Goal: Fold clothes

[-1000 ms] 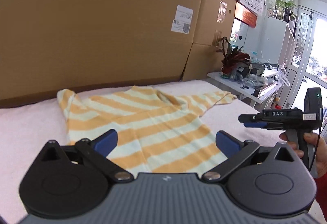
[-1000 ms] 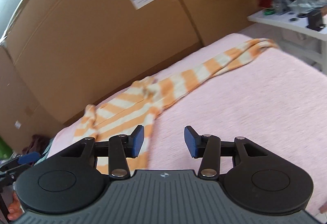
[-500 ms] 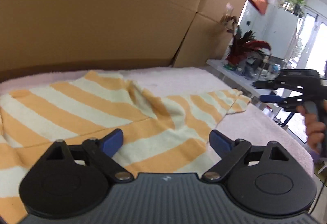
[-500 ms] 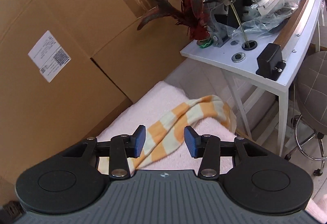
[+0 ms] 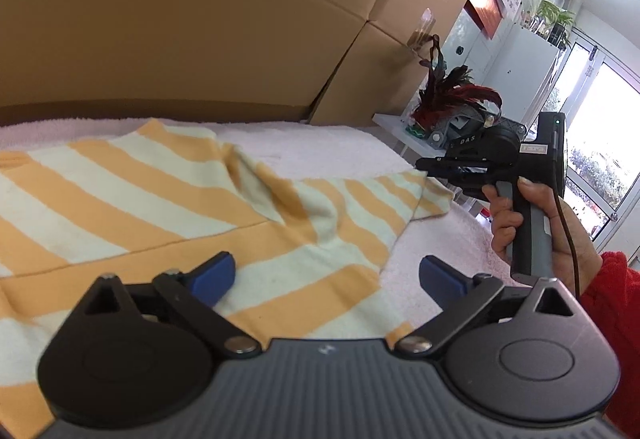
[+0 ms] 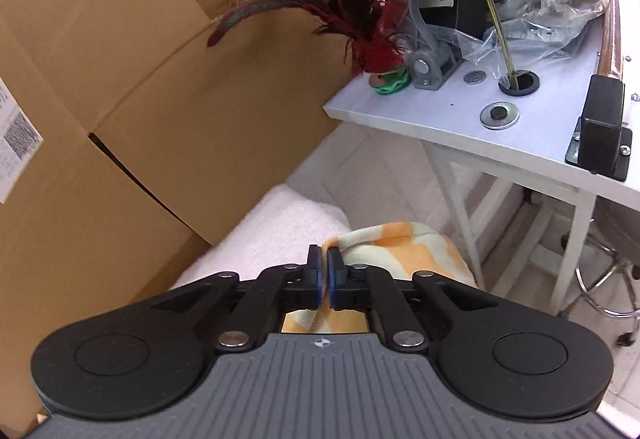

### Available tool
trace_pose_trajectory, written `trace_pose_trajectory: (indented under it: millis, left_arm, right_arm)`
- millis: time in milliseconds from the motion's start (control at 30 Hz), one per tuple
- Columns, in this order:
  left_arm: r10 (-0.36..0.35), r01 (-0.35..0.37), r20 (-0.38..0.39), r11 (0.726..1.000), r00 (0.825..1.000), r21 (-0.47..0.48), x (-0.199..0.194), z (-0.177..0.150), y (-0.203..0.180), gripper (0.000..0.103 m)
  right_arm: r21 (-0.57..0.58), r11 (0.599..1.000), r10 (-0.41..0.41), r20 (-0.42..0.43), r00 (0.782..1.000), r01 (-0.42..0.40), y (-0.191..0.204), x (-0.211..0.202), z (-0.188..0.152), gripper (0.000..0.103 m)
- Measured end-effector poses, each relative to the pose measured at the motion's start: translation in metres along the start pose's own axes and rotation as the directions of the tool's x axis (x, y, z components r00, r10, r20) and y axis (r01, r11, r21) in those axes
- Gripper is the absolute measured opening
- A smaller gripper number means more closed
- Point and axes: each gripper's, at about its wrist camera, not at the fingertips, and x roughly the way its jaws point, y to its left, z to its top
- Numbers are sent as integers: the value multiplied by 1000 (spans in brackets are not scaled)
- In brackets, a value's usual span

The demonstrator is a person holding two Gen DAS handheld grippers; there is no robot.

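Note:
An orange-and-cream striped sweater [image 5: 168,215] lies spread on the pink towel-covered table [image 5: 328,147]. My left gripper [image 5: 326,277] is open and empty, low over the sweater's body near its right side. My right gripper [image 6: 324,271] is shut on the end of the sweater's right sleeve [image 6: 400,247] at the table's far right corner. In the left wrist view the right gripper [image 5: 444,169] shows at the sleeve cuff [image 5: 420,195], held by a hand in a red sleeve.
Large cardboard boxes [image 5: 200,19] stand as a wall behind the table. A white side table [image 6: 520,119] with a red feathery plant [image 6: 368,11], a metal machine and plastic bags stands right of the table. A stool [image 6: 616,259] stands beside it.
My right gripper moved onto the sleeve end and closed on it. My left gripper moved right and lower over the sweater, staying open.

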Motion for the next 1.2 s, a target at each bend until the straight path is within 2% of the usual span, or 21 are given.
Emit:
trace_pose_trajectory:
  millis: [100,200,300,400,467,567,700,767,800,867,933,967,1000,1033,1100,1133,1167,1200]
  left_arm:
    - [-4,4,9,1000,1000,-16,-1,1,3,99]
    - [-8,9,32,999,999,-52,-4,2,9,97]
    - [-20,30,81,991,997,-128,-11,5,21,97]
    - [-25,51,121,973,992,-225,-16,7,38,97]
    - [-24,60,131,960,991,-274,-17,7,47,97]
    - [-30,68,142,960,989,-271,-18,7,46,97]
    - [-76,95,92,971,993,-218,-12,8,33,97]
    - [-138,145,44,957,989,-250,-6,14,28,96]
    - [-158,160,27,952,987,-260,-2,20,24,95]
    - [-144,140,0,961,990,-240,6,40,10,95]
    - [-117,106,-43,975,992,-196,23,60,-3,96]
    - [-113,99,-65,978,991,-186,36,69,-7,96]
    - [-105,88,-85,979,991,-183,48,77,-10,96]
    - [-97,76,-105,979,990,-191,62,82,-11,96]
    - [-90,60,-144,978,985,-201,88,92,-14,95]
    - [-79,47,-159,979,984,-197,100,96,-16,95]
    - [-58,27,-167,983,984,-183,111,100,-18,92]
    - [-43,14,-173,986,984,-169,120,103,-20,91]
  right_arm:
    - [9,999,47,22,999,-47,2,-12,2,4]
    - [-21,987,160,34,987,-159,10,-31,1,4]
    - [-111,962,249,-7,968,-248,28,-43,-9,4]
    - [-208,917,332,-69,941,-339,46,-53,-29,4]
    - [-287,882,360,-102,927,-374,61,-57,-47,4]
    - [-380,829,381,-154,912,-410,76,-61,-76,5]
    - [-478,780,340,-216,915,-403,81,-59,-104,6]
    - [-445,785,360,-239,902,-431,74,-61,-101,10]
    - [-390,798,384,-258,887,-459,67,-59,-98,10]
    - [-255,818,442,-294,847,-515,49,-53,-91,25]
    - [-76,820,526,-287,800,-567,26,-48,-80,31]
    - [-6,818,555,-252,793,-575,14,-49,-75,31]
    - [34,824,559,-203,804,-565,4,-53,-70,32]
    - [48,839,543,-135,829,-542,-5,-61,-65,32]
    - [47,888,458,16,889,-458,-18,-77,-60,35]
    - [60,913,401,62,914,-404,-23,-80,-59,42]
    - [80,935,339,99,936,-347,-28,-81,-57,43]
    - [111,939,314,99,944,-324,-33,-79,-56,43]
